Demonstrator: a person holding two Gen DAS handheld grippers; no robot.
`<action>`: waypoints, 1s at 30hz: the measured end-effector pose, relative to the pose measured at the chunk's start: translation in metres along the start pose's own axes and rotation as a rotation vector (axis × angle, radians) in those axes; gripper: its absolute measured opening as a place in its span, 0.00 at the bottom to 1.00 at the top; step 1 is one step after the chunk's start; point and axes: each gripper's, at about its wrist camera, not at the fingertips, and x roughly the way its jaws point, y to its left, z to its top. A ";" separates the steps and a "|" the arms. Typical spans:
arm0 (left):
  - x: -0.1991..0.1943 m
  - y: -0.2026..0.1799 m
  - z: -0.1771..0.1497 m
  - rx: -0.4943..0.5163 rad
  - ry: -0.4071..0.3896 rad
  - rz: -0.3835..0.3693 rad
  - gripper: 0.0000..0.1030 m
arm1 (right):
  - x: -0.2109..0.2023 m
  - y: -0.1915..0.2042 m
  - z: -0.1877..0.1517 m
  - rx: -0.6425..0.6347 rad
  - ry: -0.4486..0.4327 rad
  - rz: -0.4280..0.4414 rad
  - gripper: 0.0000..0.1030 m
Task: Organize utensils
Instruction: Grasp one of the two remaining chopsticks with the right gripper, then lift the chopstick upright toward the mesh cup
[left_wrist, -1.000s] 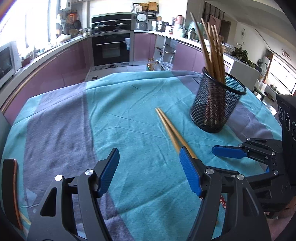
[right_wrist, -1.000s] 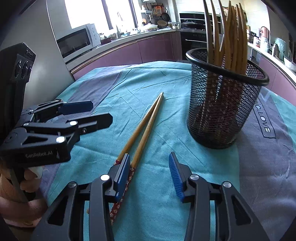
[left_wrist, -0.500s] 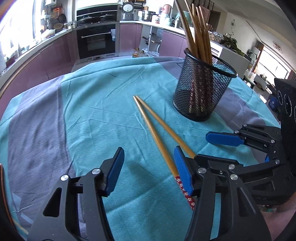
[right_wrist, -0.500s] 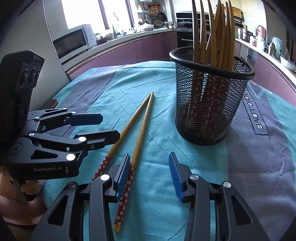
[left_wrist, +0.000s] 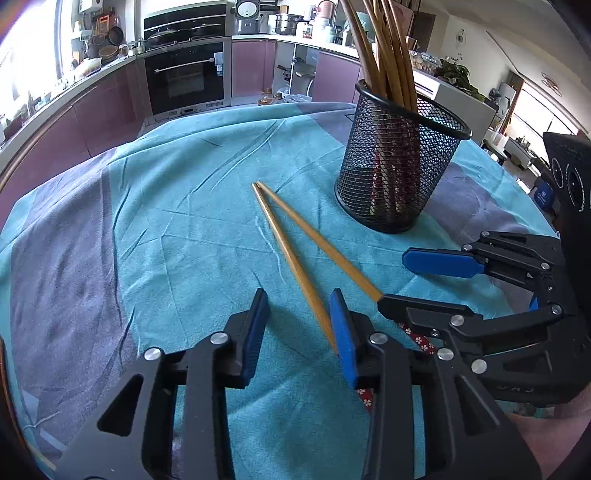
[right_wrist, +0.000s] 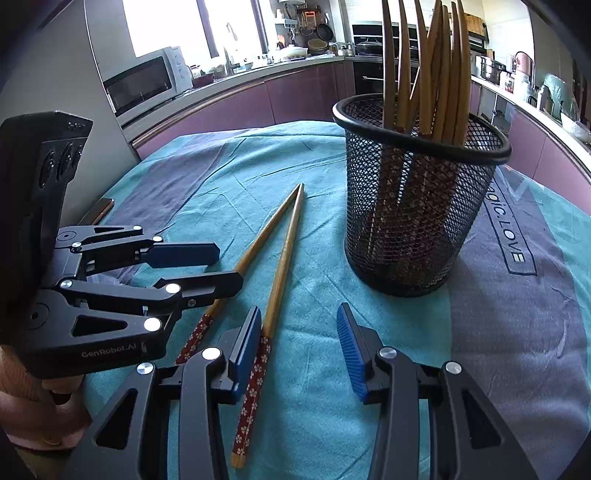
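Two wooden chopsticks with red flowered ends lie in a narrow V on the teal cloth; they also show in the right wrist view. A black mesh holder stands to their right with several chopsticks upright in it; it also shows in the right wrist view. My left gripper is open, low over the cloth, its right finger against one chopstick. My right gripper is open and empty, its left finger touching the other chopstick's flowered end. Each gripper shows in the other's view: the right, the left.
The round table's teal and grey cloth falls away at the edges. Kitchen counters, an oven and a microwave stand behind. A dark flat object lies near the table's left edge.
My left gripper moved right and toward the chopsticks and narrowed its opening. The right gripper came slightly nearer the holder. The chopsticks have spread a little at their flowered ends.
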 end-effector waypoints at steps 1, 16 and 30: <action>0.000 0.000 0.000 0.001 0.001 0.000 0.30 | 0.001 0.002 0.001 -0.006 0.001 -0.002 0.39; 0.000 0.009 0.004 -0.030 0.023 -0.004 0.20 | 0.016 0.002 0.018 -0.006 0.002 -0.003 0.18; 0.004 0.007 0.008 -0.094 0.019 0.002 0.08 | 0.006 -0.009 0.015 0.092 -0.040 0.067 0.05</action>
